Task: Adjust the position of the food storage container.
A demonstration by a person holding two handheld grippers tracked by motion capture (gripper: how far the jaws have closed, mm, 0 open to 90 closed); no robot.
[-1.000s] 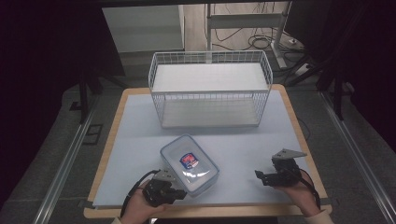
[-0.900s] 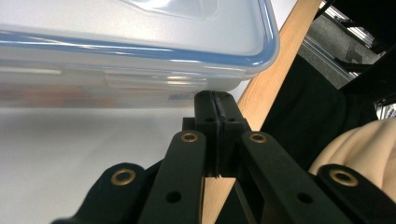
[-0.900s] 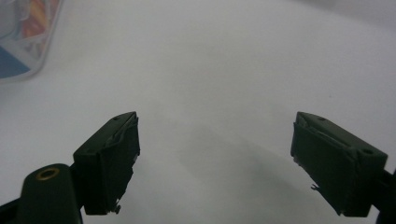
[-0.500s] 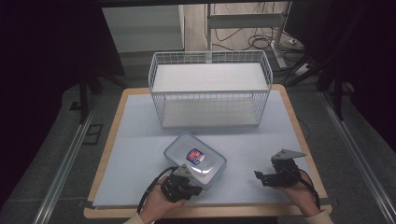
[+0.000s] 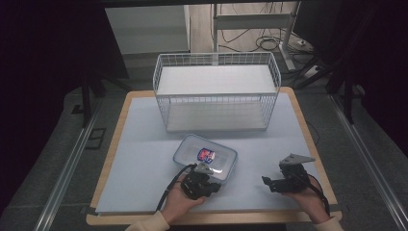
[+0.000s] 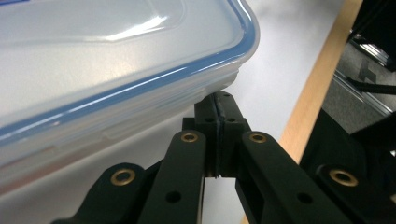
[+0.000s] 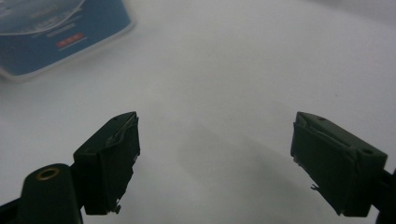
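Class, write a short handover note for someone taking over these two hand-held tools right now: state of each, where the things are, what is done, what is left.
Left tongs: shut, nothing between them, tips against the near corner of the lidded plastic box, apparently pushing it.
Right tongs: open, empty, low over the white mat at the right.
Box: on the mat, lid on, in front of the wire basket but apart from it.
Done: little that shows; the box is outside the basket.
Left, probably: bring the box up to the basket, perhaps lift it in with both tongs.
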